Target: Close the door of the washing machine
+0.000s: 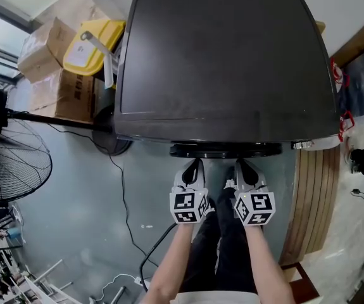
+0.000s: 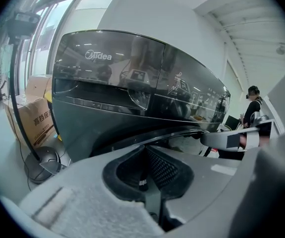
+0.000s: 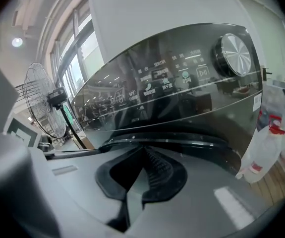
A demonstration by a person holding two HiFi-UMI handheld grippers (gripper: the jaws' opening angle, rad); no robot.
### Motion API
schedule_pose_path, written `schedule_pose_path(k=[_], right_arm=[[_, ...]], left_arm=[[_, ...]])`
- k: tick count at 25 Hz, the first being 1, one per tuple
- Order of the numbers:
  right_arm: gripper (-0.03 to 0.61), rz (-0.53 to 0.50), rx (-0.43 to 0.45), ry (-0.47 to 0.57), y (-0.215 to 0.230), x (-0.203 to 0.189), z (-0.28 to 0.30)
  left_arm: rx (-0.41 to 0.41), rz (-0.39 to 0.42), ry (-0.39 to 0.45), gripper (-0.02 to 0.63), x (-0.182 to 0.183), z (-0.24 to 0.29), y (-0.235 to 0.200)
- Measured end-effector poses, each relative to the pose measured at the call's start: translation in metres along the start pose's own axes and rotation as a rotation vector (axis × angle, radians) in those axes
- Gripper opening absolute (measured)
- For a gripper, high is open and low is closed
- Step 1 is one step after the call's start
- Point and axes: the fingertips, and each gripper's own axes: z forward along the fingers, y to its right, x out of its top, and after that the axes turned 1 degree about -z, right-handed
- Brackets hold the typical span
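Note:
A dark grey front-loading washing machine (image 1: 223,62) fills the head view from above. Its round door (image 1: 226,149) shows as a black rim low on the front, lying close to the machine; I cannot tell whether it is latched. My left gripper (image 1: 194,164) and right gripper (image 1: 242,165) hover side by side just in front of that rim, both shut and empty. The left gripper view has its shut gripper (image 2: 144,148) below the door's edge (image 2: 182,133) and the drawer panel (image 2: 102,78). The right gripper view has its shut gripper (image 3: 143,151) under the door rim (image 3: 172,139) and the dial (image 3: 235,55).
A standing fan (image 1: 11,163), cardboard boxes (image 1: 42,49) and a yellow container (image 1: 93,43) stand left of the machine. A cable (image 1: 125,208) runs over the floor. Wooden boards (image 1: 311,195) lean at the right, next to a plastic bottle (image 3: 261,152). A person (image 2: 254,108) stands far off.

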Motion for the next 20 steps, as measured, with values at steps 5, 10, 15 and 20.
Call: schedule_pose_path(k=[5, 10, 15, 20], right_arm=[[-0.002, 0.047, 0.003, 0.007, 0.0019, 0.0028, 0.0007], [0.003, 0.051, 0.000, 0.013, 0.0029, 0.0055, 0.0026], [0.005, 0.082, -0.020, 0.026, 0.0029, 0.0055, 0.0020], [0.005, 0.086, -0.023, 0.034, 0.0037, 0.0060, 0.0031]], left_arm=[[-0.031, -0.015, -0.016, 0.006, 0.0015, 0.0012, 0.0001], [-0.035, -0.018, -0.026, 0.006, 0.0051, 0.0044, -0.0004], [-0.035, -0.017, -0.031, 0.007, 0.0045, 0.0036, -0.0006], [-0.030, -0.016, -0.030, 0.008, 0.0051, 0.0050, -0.0008]])
